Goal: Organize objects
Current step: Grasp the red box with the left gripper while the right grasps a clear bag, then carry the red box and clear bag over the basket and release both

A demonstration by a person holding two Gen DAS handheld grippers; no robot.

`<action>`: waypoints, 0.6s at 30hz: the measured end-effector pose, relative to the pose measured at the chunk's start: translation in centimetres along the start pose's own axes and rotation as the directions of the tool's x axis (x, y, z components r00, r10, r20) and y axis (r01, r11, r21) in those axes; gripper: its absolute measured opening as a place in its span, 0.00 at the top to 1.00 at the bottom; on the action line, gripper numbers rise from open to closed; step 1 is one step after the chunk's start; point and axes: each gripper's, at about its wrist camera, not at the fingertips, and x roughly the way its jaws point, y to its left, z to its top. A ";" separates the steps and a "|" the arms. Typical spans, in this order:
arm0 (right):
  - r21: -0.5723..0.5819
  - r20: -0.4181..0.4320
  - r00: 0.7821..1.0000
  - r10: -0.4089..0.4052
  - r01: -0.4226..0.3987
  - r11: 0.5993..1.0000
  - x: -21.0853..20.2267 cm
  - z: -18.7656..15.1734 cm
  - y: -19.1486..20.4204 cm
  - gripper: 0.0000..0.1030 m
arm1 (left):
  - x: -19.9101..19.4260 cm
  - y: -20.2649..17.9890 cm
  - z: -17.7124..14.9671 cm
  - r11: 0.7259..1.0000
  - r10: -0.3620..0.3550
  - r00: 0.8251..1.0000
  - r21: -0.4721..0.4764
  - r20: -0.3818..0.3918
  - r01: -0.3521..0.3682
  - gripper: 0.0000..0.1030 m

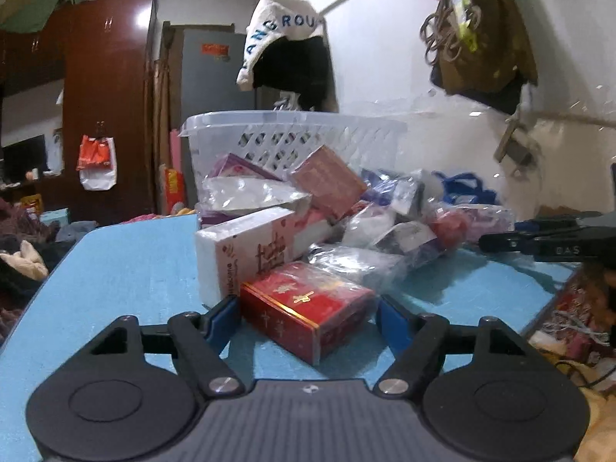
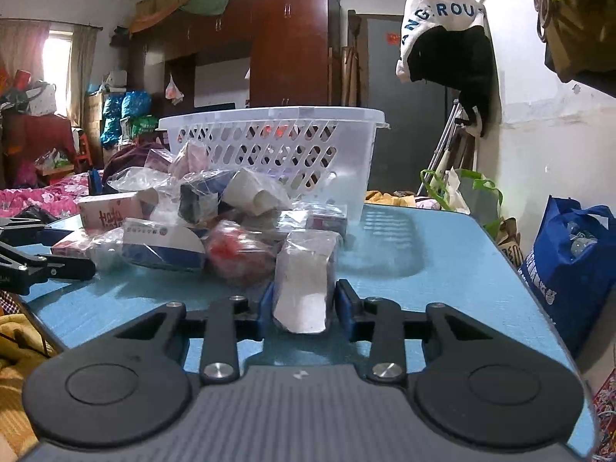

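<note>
A pile of boxes and plastic-wrapped packets lies on a blue table (image 1: 127, 269) in front of a white lattice basket (image 1: 308, 134). In the left wrist view my left gripper (image 1: 308, 317) is open, its blue fingers on either side of a red box with gold print (image 1: 308, 308) that rests on the table. A pink and white box (image 1: 246, 250) stands behind it. In the right wrist view my right gripper (image 2: 304, 310) is closed on a white packet in clear plastic (image 2: 306, 285). The basket (image 2: 273, 146) stands behind the pile.
The right gripper shows at the right edge of the left wrist view (image 1: 546, 242); the left gripper shows at the left edge of the right wrist view (image 2: 38, 265). A blue bag (image 2: 569, 265) stands off the table's right side. Clothes hang on the wall (image 2: 446, 38).
</note>
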 end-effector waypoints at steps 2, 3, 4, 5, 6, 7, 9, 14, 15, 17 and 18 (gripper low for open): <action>0.005 0.010 1.000 -0.004 0.004 1.000 -0.5 0.1 -0.3 0.64 | -1.0 -0.2 -0.1 1.000 0.009 0.999 0.015 0.037 -0.010 0.24; 0.008 0.018 1.000 -0.007 0.007 1.000 -0.8 0.2 -0.5 0.64 | -1.4 -0.2 0.0 1.000 0.012 0.998 0.022 0.054 -0.013 0.24; 0.012 0.025 1.000 -0.010 0.010 1.000 -1.0 0.4 -0.6 0.64 | -1.7 -0.3 0.0 1.000 0.015 0.998 0.024 0.067 -0.016 0.24; 0.015 0.032 0.999 -0.011 0.011 1.000 -1.2 0.5 -0.7 0.63 | -2.1 -0.3 0.1 1.000 0.016 0.997 0.024 0.078 -0.018 0.24; 0.018 0.038 0.999 -0.014 0.013 1.000 -1.3 0.6 -0.8 0.63 | -2.5 -0.2 0.2 1.000 0.015 0.996 0.021 0.092 -0.017 0.24; 0.021 0.044 0.999 -0.018 0.017 1.000 -1.5 0.7 -1.0 0.63 | -2.7 -0.2 0.4 1.000 0.011 0.995 0.022 0.101 -0.013 0.24; 0.027 0.056 0.998 -0.023 0.021 0.999 -1.8 0.9 -1.1 0.63 | -3.0 -0.1 0.7 1.000 0.013 0.994 0.022 0.113 -0.015 0.24; 0.019 0.064 0.998 -0.025 0.024 1.000 -1.7 1.1 -0.8 0.64 | -2.9 0.2 1.1 1.000 0.014 0.992 -0.003 0.124 -0.013 0.24; 0.018 0.064 0.998 -0.025 0.024 1.000 -1.6 1.1 -0.8 0.64 | -2.9 0.2 1.2 1.000 0.013 0.992 -0.006 0.128 -0.012 0.24; 0.016 0.070 0.997 -0.023 0.022 1.000 -1.6 1.2 -0.8 0.64 | -2.9 0.2 1.4 1.000 0.008 0.990 -0.008 0.139 -0.007 0.24; 0.016 0.076 0.997 -0.022 0.021 1.000 -1.7 1.2 -0.8 0.64 | -3.0 0.3 1.5 1.000 0.009 0.989 -0.006 0.146 -0.008 0.24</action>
